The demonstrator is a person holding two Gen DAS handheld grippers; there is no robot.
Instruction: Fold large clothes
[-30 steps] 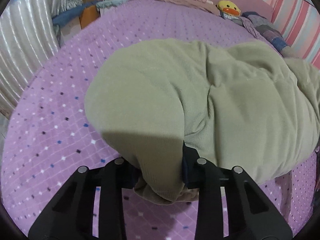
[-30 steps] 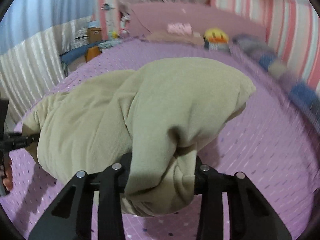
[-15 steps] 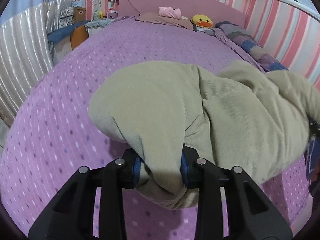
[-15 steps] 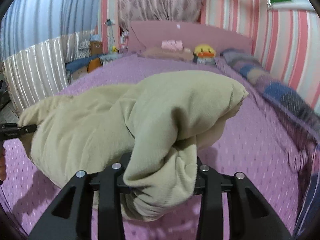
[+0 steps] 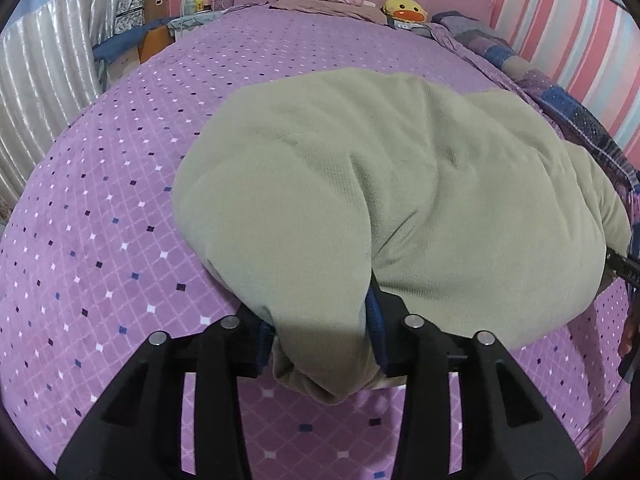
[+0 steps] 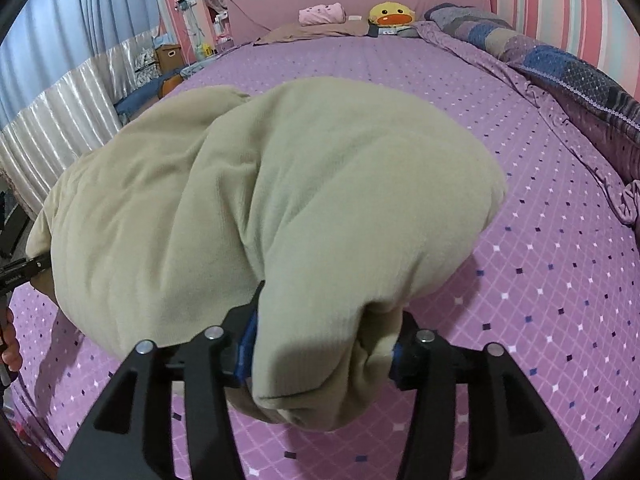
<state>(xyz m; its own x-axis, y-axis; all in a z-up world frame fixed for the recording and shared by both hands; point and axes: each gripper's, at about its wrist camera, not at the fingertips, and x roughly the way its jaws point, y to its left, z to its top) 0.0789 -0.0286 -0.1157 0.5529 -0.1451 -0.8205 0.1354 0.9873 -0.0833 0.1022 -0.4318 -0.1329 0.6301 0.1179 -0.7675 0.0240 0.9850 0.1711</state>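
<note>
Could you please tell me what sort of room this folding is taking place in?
Most likely a bedroom: a wide bed with a purple diamond-dotted bedspread, a padded pink headboard behind it, and a yellow duck plush toy near the pillows.

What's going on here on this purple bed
A person is folding a large beige garment on the purple bedspread, using a handheld gripper in each hand. The left gripper and the right gripper each have their jaws clamped on a bunched edge of the fabric. The cloth bulges up between them, with its near edge held above the bed. A yellow duck plush sits by the headboard.
</note>
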